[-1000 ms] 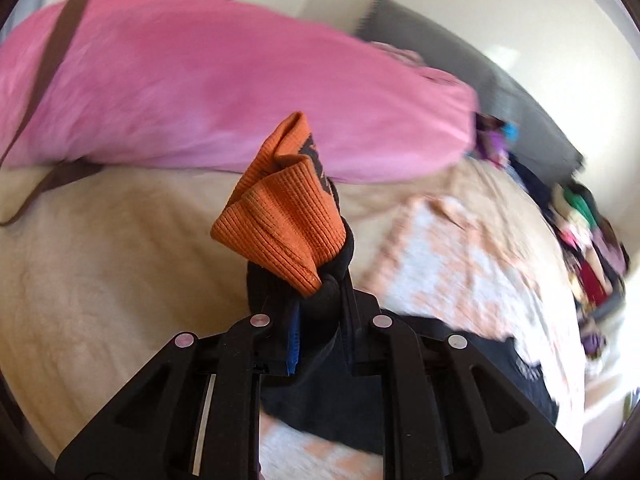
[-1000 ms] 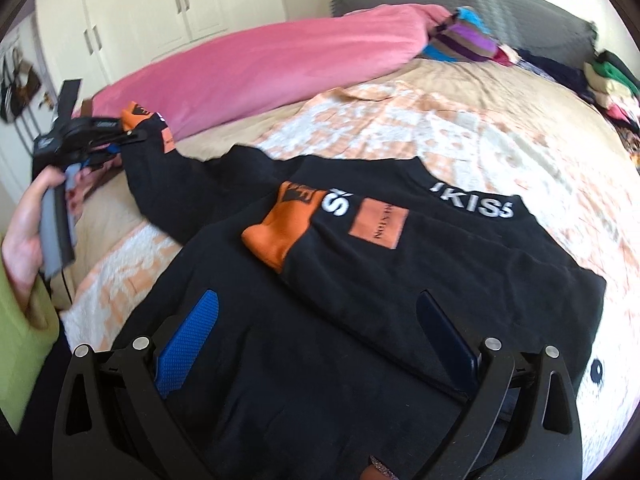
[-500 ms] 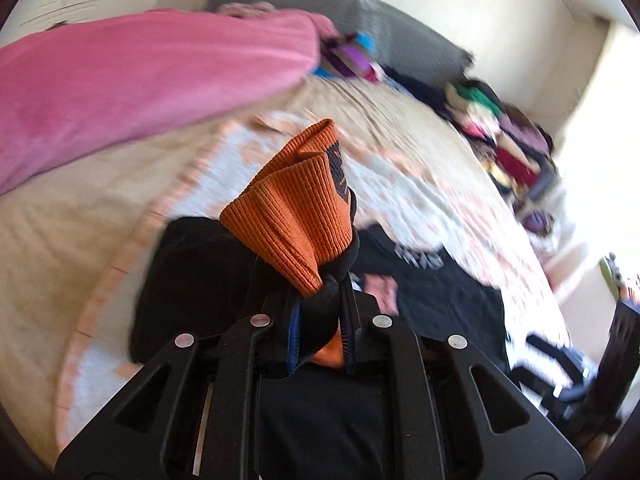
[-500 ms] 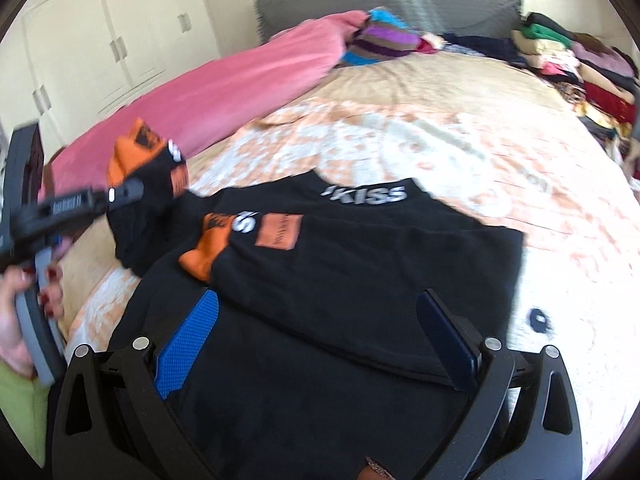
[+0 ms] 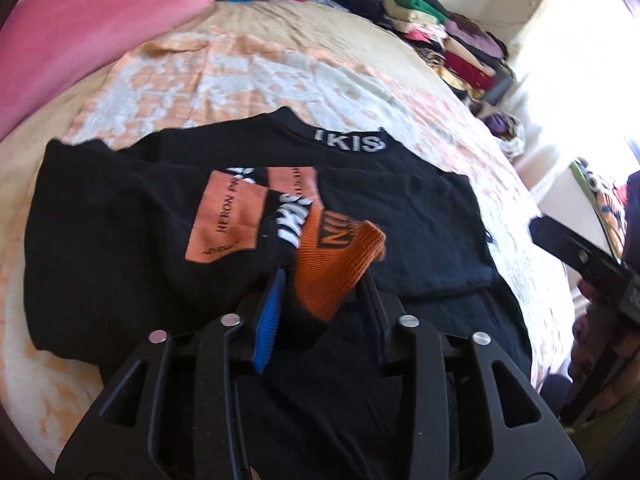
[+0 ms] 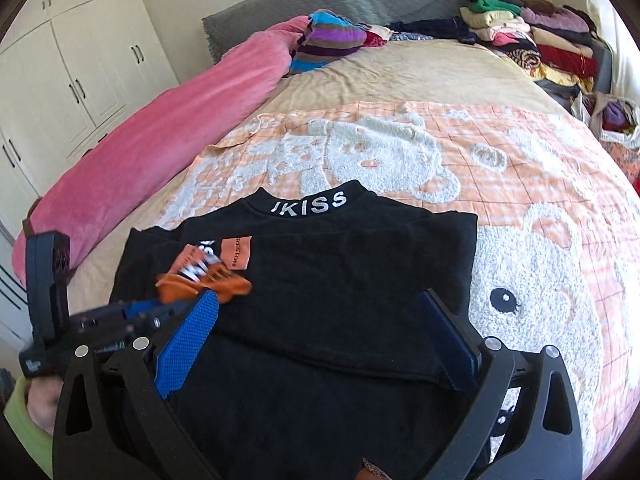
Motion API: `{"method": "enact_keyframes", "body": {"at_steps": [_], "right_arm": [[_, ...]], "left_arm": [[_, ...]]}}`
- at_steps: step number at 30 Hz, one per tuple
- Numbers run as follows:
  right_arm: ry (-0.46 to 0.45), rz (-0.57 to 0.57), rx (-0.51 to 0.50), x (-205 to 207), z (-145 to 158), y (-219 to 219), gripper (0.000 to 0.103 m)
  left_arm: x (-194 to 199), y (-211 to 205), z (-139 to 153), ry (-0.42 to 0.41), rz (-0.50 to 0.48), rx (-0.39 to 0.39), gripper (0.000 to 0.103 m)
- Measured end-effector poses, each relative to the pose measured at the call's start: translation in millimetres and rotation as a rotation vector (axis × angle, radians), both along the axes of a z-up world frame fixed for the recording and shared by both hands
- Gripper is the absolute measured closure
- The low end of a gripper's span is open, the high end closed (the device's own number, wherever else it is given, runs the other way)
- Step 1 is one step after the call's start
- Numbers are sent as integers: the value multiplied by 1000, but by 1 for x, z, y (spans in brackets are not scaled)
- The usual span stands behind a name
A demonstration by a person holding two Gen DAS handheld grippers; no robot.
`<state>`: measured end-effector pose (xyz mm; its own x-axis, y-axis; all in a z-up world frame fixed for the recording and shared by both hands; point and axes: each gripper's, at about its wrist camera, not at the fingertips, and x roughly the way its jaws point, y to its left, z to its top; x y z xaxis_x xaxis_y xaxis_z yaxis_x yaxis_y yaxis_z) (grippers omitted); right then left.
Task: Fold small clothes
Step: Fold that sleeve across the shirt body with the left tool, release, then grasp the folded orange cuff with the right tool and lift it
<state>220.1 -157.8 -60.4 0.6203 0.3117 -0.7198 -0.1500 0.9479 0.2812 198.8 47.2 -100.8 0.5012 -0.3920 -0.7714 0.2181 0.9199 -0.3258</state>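
A black sweatshirt (image 6: 352,264) with a white "KISS" collar lies flat on the bed; it also shows in the left wrist view (image 5: 120,240). Both sleeves are folded across its body. My left gripper (image 5: 324,280) has its jaws apart around the orange ribbed cuff (image 5: 336,268) of the left sleeve, which lies loose between them on the shirt's chest. In the right wrist view the left gripper (image 6: 160,312) is blurred beside that cuff (image 6: 200,284). My right gripper (image 6: 316,320) is open and empty, hovering over the lower half of the sweatshirt.
An orange and white bear blanket (image 6: 520,240) covers the bed under the shirt. A long pink pillow (image 6: 168,136) runs along the left. Folded clothes (image 6: 532,36) are stacked at the far right. White wardrobes (image 6: 68,64) stand at the left.
My left gripper carried the orange cuff from the far left over the shirt's chest, laid the sleeve across, and opened its jaws. The right gripper stayed open over the hem.
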Motion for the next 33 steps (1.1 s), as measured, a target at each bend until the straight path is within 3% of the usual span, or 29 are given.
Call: {"method": "enact_keyframes", "body": {"at_steps": [6,9,14,20,25,27,31,32,33], "right_arm": [[47,58,35,12,-6,20,5],[105,103,55,22,-20,38,5],[179,171,34,31,-44,68,5],[234,231,3,41,-75,93,9],[212,294,48,44,-80,95,32],[203,340,68,45,-78,98,50],[207,395,74,48,-81,105,71],[205,407,93,48,-81,104,89],[208,411,116,49,-80,103,96]], "left_arm": [[-3,38,40,-110,78,-34,74],[0,64,47,-148,178,37,74],[16,105,33,-94,331,123,74],[28,133,21,-43,414,112,71],[31,134,18,-41,413,106,71],[32,132,17,-40,407,108,71],[32,130,17,-44,401,110,71],[32,130,17,-44,402,109,71],[32,130,17,-45,402,108,71]]}}
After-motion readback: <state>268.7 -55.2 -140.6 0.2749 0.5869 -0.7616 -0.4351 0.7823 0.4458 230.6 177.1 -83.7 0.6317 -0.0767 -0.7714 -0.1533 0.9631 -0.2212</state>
